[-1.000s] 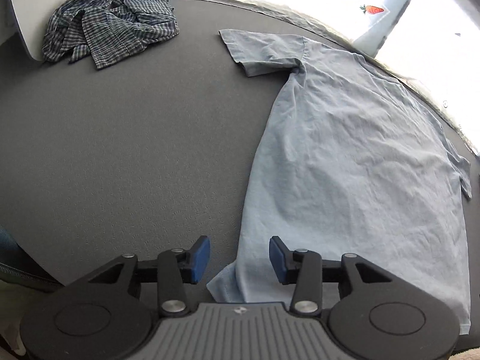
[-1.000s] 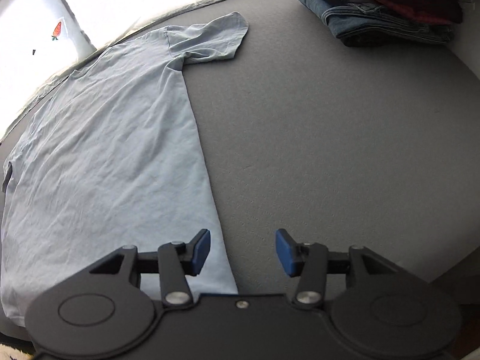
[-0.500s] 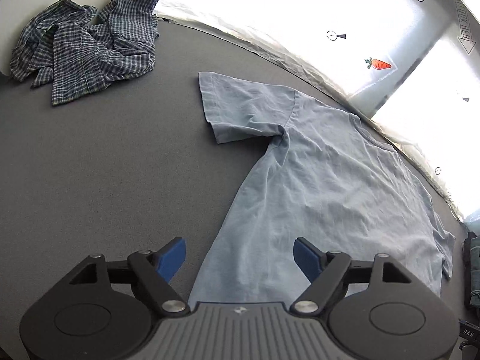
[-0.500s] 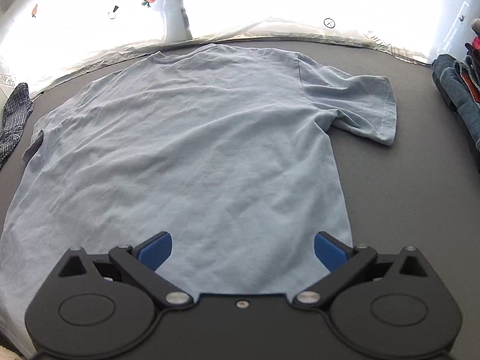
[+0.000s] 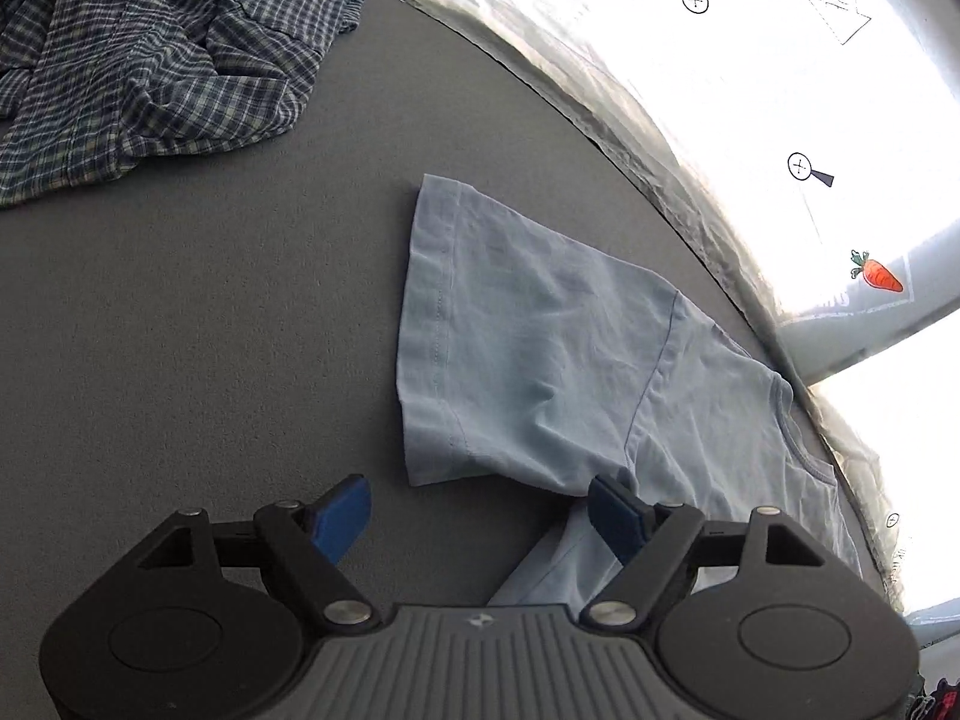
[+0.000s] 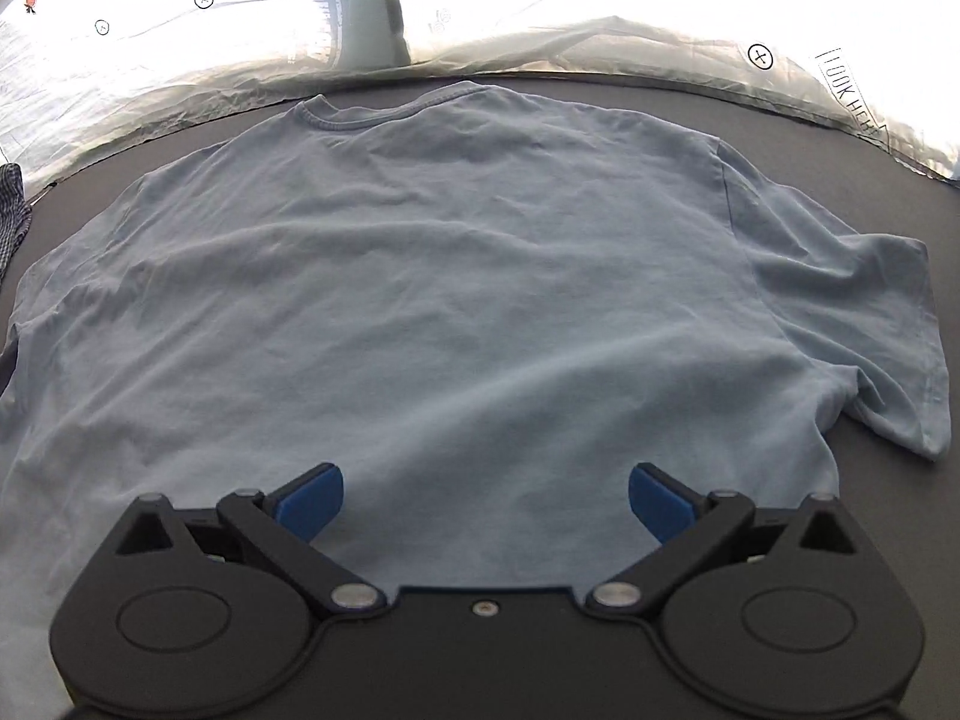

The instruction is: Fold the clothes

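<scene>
Lying beside the blue T-shirt (image 5: pixel 540 360): a crumpled plaid shirt (image 5: pixel 150 60).

Pale blue T-shirt (image 6: pixel 456 276), navy-and-white checked shirt (image 5: pixel 150 60), dark grey table (image 5: pixel 180 330).

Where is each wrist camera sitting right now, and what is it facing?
Left wrist: on the left gripper, jaws open, angled down at the light blue T-shirt sleeve; plaid shirt beyond.
Right wrist: on the right gripper, jaws open, angled down over the T-shirt's body, facing its collar.
Shared: T-shirt, grey table. No hands show.
</scene>
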{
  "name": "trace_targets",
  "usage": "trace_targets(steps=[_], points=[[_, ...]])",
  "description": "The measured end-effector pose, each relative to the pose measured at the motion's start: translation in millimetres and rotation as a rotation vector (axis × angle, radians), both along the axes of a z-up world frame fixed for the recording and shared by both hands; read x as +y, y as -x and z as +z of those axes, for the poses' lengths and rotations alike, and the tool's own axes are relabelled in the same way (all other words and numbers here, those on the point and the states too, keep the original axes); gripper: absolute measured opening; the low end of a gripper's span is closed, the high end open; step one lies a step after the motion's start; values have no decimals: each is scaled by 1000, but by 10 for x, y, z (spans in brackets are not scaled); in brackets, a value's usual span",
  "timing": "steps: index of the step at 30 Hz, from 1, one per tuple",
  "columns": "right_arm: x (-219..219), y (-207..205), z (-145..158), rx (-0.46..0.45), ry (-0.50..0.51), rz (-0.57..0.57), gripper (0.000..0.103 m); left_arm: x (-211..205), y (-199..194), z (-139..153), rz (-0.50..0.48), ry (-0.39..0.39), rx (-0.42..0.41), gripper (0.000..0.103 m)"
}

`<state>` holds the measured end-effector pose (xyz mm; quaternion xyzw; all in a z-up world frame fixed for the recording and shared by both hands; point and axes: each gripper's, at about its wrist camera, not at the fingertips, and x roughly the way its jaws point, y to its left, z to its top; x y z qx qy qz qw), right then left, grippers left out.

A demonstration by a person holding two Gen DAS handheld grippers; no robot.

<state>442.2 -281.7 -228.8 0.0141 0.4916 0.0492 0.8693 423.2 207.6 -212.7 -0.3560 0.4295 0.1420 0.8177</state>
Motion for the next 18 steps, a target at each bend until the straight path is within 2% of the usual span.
trace_targets(steps=[3,6,8,9,10,14,17,18], points=[[47,-23,-47,-6,16,-17,103,48,-89,-36,35,33,-9,84],[86,-46,-59,0,42,-5,103,120,-113,-103,90,142,-55,79],[84,-52,-54,4,40,-1,103,155,-109,-116,154,153,-71,66],[71,-56,-47,4,31,-1,103,179,-115,-136,168,163,-77,44],[56,-58,-41,6,20,-5,103,201,-132,-162,178,176,-71,27],[-32,-61,-7,9,-67,-52,103,161,-168,-138,192,200,-107,24],[-114,-47,24,3,-185,-110,103,-61,-254,72,116,156,-179,14],[-136,-40,26,2,-215,-128,103,-154,-296,149,73,132,-196,6]])
